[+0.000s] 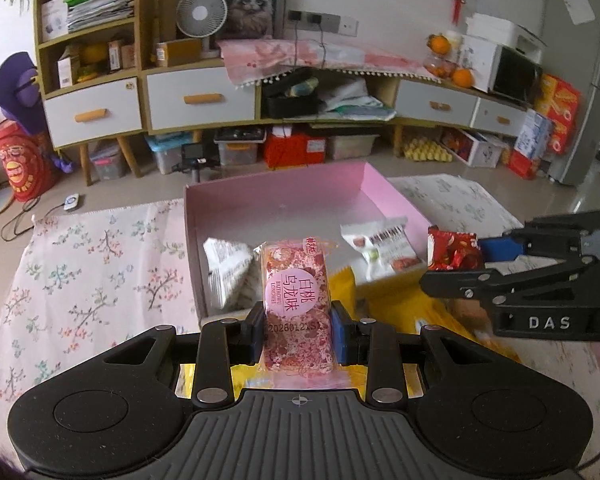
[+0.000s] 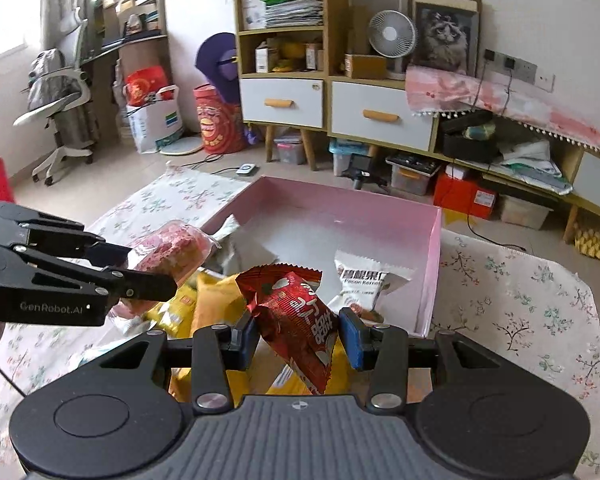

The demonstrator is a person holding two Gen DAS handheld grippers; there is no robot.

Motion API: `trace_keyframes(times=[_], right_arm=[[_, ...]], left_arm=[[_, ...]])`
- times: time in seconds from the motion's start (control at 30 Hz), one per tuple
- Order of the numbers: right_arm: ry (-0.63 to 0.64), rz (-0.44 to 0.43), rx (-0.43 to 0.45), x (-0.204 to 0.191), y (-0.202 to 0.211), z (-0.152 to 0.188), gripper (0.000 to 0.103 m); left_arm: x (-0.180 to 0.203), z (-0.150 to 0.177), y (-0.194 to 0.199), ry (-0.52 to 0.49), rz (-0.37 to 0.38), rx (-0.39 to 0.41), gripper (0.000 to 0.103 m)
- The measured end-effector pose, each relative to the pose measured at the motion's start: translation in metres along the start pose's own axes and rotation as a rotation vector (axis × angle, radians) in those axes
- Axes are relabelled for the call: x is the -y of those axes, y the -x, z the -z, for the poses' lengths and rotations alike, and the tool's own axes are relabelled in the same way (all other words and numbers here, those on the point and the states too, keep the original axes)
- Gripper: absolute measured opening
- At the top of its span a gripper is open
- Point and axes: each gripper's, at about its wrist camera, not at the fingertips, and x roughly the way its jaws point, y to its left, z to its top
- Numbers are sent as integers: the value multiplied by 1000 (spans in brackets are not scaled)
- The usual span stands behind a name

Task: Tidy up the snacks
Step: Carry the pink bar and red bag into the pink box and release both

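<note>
1. Left wrist view: the left gripper (image 1: pixel 298 334) is clamped on a pink floral snack packet (image 1: pixel 296 300), its blue pads (image 1: pixel 342 338) pressing both sides. The packet stands upright in the jaws, held above the near edge of the pink box (image 1: pixel 274 196).
2. Same view, inside the box: a grey-white pouch (image 1: pixel 228 272) lies at the near left and a white nut packet (image 1: pixel 380 250) at the near right. The far half of the box floor is bare.
3. Same view, right side: the right gripper (image 1: pixel 476 260) reaches in, gripping a red foil packet (image 1: pixel 452 250) just beside the box's right wall.
4. Right wrist view: the right gripper (image 2: pixel 298 338) is closed on the red foil packet (image 2: pixel 296 316), which hangs tilted between the pads above yellow bags (image 2: pixel 216 300) lying on the near cloth, outside the box.
5. Same view, left: the left gripper (image 2: pixel 148 276) carries the pink floral snack packet (image 2: pixel 168 252) near the box's near-left corner. The white nut packet (image 2: pixel 360 280) sits inside, near the right wall.
6. Judgement: the task looks partly done. Two snacks are boxed, two are in the air and not yet placed, and the yellow bags are left to sort; how many of those there are I cannot tell.
</note>
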Motion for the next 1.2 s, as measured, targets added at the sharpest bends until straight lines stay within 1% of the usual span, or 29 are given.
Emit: trace_keyframes(times=[0.27, 0.47, 0.77, 0.97, 1.07, 1.1, 1.13, 1.17, 1.2], right_arm=[[-146, 25, 18, 19, -18, -10, 23], [-137, 60, 22, 22, -31, -15, 23], [-164, 124, 20, 42, -49, -18, 24], [-182, 134, 2, 48, -62, -16, 24], [-187, 130, 8, 49, -64, -18, 25], [-193, 127, 8, 49, -63, -19, 28], [-201, 125, 7, 50, -63, -19, 40], [-206, 125, 10, 50, -61, -20, 50], [-207, 125, 14, 50, -59, -20, 53]], left_arm=[[4, -14, -31, 49, -19, 23, 30], [7, -19, -46, 52, -26, 38, 30], [3, -21, -68, 40, -40, 26, 30], [4, -20, -77, 31, -45, 17, 31], [5, -20, -80, 17, -42, 5, 38], [5, -20, -80, 11, -38, 1, 46], [6, -20, -79, 5, -30, 3, 59], [6, -20, -77, -1, -27, 9, 64], [8, -20, -75, -10, -28, 17, 74]])
